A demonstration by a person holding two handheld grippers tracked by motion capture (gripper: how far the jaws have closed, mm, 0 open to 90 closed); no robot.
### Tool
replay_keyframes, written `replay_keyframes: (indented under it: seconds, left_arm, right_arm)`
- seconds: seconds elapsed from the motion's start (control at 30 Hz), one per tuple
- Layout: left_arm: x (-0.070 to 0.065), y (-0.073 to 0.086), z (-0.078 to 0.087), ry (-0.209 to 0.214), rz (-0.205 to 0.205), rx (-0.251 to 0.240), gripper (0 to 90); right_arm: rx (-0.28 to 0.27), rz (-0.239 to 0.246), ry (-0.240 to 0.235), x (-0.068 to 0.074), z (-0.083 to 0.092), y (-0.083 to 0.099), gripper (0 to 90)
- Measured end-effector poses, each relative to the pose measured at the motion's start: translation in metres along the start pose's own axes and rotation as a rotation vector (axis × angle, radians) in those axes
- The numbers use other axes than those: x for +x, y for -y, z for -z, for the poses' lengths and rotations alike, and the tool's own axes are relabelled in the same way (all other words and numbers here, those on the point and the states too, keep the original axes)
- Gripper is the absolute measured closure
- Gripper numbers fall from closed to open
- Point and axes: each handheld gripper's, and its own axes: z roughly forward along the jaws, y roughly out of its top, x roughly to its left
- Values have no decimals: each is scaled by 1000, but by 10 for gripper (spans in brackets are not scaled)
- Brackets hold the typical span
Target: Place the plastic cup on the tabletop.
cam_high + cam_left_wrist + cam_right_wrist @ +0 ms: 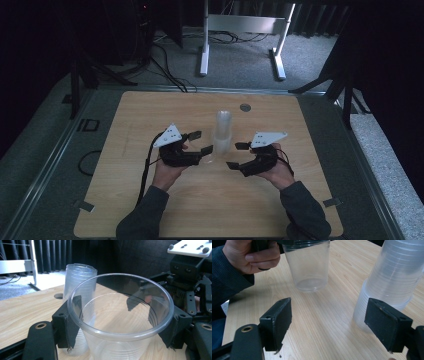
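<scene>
Left hand-held gripper (120, 322) view reveals jaws clamping clear cup (120, 322); right hand-held gripper (337, 322) gapes beside stack (392, 277).

This looks like a test lab, not a home. A light wooden table (150, 210) stands on a grey carpet floor (240, 60). Black curtains (50, 255) hang all around it. Black cables (170, 75) lie on the floor near a white metal stand (242, 25). Dark tripod legs (82, 75) stand beside the table.
</scene>
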Motion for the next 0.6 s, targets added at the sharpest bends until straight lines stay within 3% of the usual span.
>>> replay_keyframes:
  seconds: [0.6]
  left_arm:
    - [12, 14, 6, -112, 7, 13, 276]
  right_arm:
    - [6, 5, -6, 0, -1, 0, 219]
